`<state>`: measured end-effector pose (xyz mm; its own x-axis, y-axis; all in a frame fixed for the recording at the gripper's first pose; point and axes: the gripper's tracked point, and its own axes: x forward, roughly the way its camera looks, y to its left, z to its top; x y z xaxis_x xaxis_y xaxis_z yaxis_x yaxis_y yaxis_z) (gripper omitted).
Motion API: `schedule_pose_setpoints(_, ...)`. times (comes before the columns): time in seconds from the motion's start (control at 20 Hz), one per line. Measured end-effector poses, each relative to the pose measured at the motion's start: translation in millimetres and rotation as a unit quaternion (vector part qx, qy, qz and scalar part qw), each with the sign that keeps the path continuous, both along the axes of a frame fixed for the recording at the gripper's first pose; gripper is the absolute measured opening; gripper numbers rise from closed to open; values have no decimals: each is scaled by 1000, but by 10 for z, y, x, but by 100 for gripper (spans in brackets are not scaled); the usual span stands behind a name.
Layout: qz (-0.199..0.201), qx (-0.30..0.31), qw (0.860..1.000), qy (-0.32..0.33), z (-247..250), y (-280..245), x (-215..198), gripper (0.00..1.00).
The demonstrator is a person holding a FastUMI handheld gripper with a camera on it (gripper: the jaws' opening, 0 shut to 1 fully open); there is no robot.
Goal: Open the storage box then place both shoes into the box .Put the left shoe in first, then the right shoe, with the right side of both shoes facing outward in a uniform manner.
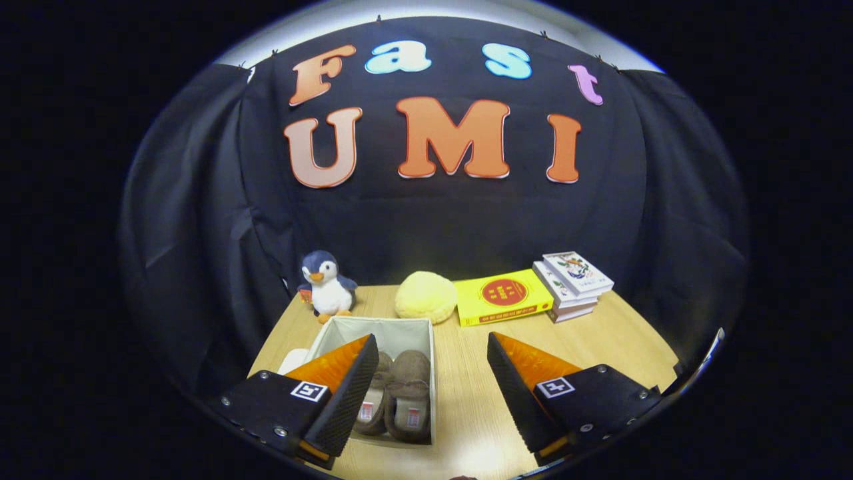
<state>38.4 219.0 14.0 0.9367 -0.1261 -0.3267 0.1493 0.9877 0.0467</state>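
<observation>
Wooden surface [600, 347] is seen beneath the jaws. Storage box [426, 333] (lid off) stands between the spread, empty jaws, nearer the left finger. Both shoes [400, 393] are lodged inside, side by side.

1. My tool [426, 393] hangs wide open over the table [466, 400]; its fingers [350, 393] have rough, finely ribbed matt pads and grip nothing.
2. The table is smooth, pale wood with a soft sheen.
3. The storage box [373, 333] to the left has matt, cloth-like walls.
4. Both shoes [400, 393] inside look like soft brown suede with a fuzzy lining.
5. The far penguin toy [326, 283] and yellow cushion [425, 297] are plush.
6. The yellow book [503, 300] and stacked books [573, 283] to the right have smooth, slightly glossy paper covers.
</observation>
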Motion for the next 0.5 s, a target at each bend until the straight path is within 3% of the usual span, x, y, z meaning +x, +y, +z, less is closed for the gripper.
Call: schedule_pose_setpoints(0.5,-17,-30,993,-113,761,-566,-564,98)
